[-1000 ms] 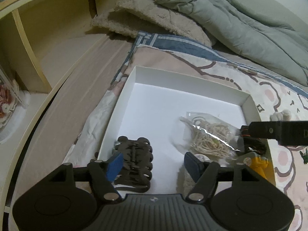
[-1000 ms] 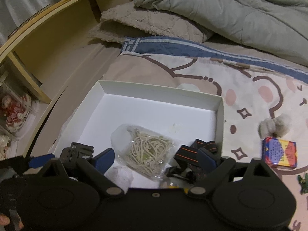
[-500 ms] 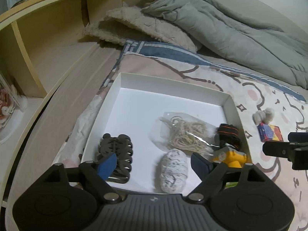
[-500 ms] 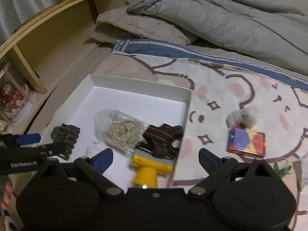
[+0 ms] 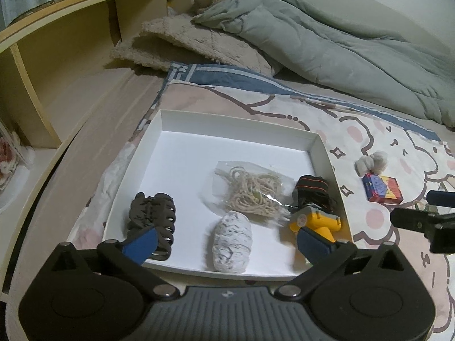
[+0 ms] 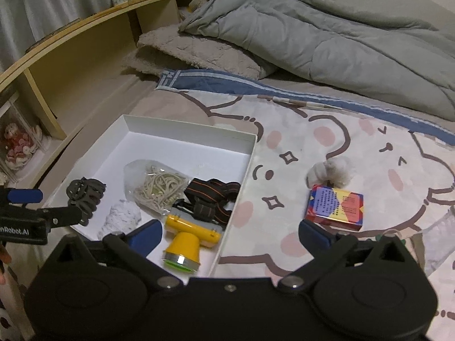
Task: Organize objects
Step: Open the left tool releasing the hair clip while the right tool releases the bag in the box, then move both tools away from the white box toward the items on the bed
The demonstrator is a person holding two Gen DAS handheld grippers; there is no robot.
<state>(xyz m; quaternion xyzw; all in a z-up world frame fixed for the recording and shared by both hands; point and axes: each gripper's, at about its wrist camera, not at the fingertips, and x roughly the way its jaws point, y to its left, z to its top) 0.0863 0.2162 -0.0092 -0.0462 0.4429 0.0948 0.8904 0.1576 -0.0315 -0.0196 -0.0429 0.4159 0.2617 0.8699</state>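
Note:
A white box (image 5: 233, 121) (image 6: 187, 130) lies on the bed. In it are a dark hair claw (image 5: 152, 216) (image 6: 85, 196), a bag of rubber bands (image 5: 250, 193) (image 6: 159, 184), a white wad (image 5: 231, 241) (image 6: 121, 218) and a yellow headlamp with a black strap (image 5: 314, 213) (image 6: 187, 238). A colourful card box (image 5: 382, 189) (image 6: 335, 209) and a fluffy ball (image 5: 371, 162) (image 6: 331, 172) lie on the blanket right of the box. My left gripper (image 5: 224, 241) is open above the box's near edge. My right gripper (image 6: 230, 234) is open and empty, over the box's right wall.
A grey duvet (image 5: 327, 37) and a beige pillow (image 5: 196, 48) lie at the back. A wooden shelf unit (image 5: 71, 56) runs along the left. A small green item (image 6: 378, 237) peeks out beside my right finger.
Both grippers have pulled back and up from the box. My right gripper let go of the headlamp, which now lies in the box's near right corner, and moved right.

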